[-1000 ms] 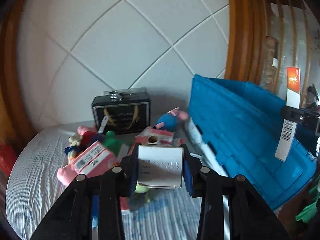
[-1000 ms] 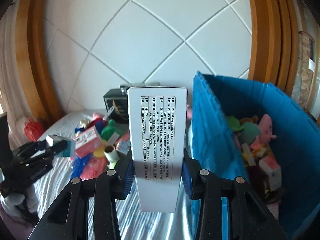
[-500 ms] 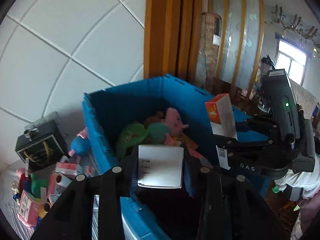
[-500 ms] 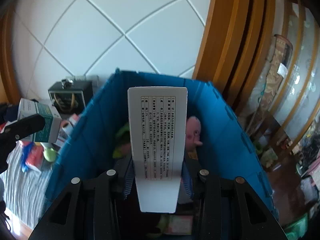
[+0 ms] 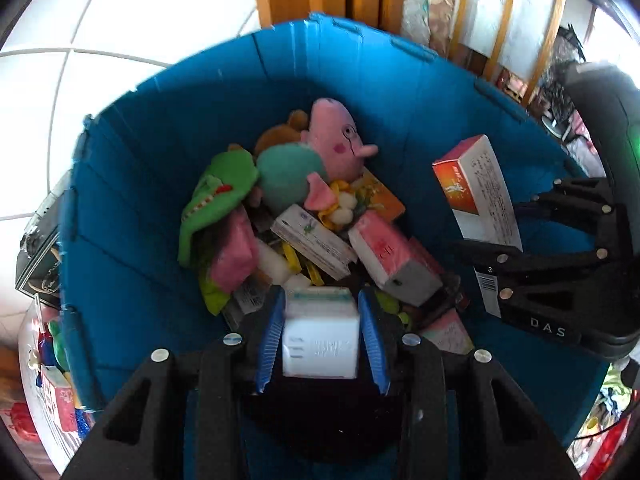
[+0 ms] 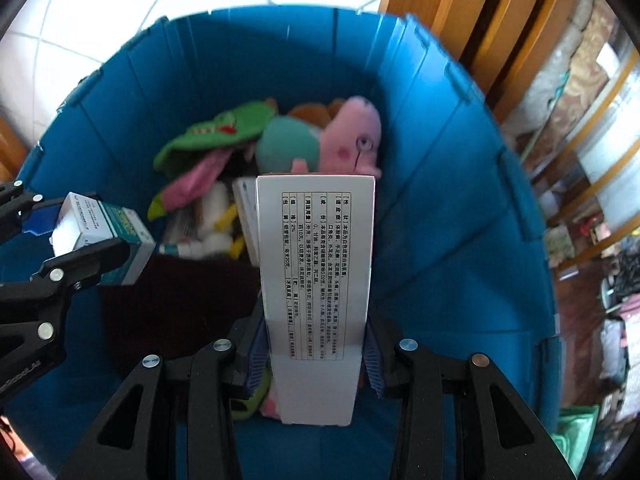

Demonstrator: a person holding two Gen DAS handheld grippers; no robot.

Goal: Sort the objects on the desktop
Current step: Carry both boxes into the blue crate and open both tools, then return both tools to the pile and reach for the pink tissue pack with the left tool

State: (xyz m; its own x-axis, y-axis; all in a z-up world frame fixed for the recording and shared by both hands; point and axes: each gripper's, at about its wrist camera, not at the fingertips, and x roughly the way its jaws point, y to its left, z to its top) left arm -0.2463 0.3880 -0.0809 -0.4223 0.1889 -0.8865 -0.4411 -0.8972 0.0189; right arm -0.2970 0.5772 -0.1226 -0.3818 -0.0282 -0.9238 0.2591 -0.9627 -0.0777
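Left wrist view: both tools hang over the blue bin (image 5: 152, 184), at the drop step. The left tool (image 5: 320, 336) is just opening, its small white box (image 5: 320, 340) between the pads; the right tool (image 6: 316, 356) clamps a tall white carton (image 6: 316, 280). Next, I judge, both let go over free spots. A pink pig plush (image 5: 340, 140), green crocodile (image 5: 216, 196) and loose boxes already crowd the bottom

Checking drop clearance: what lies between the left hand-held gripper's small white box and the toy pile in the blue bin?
Nothing; in the left wrist view the small white box hangs above the toy pile.
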